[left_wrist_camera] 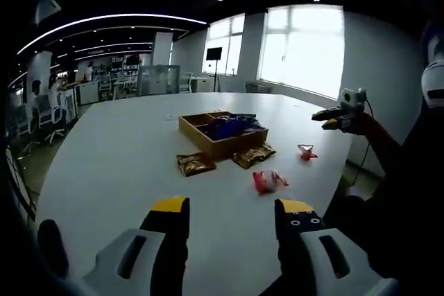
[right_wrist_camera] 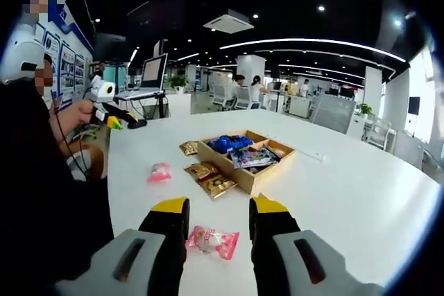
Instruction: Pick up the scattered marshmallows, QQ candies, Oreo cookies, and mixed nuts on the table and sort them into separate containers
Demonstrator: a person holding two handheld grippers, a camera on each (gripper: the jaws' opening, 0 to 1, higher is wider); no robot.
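Right gripper, jaws apart and empty, lines up over a pink packet lying between them on the counter. Left gripper gapes empty; wooden tray well ahead.

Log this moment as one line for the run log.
left gripper open, empty | right gripper open over pink packet | wooden box partly filled

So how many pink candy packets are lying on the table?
2. One pink packet lies just ahead of the right tongs. The other pink packet lies farther off, toward the left tongs. More may be hidden inside the wooden box.
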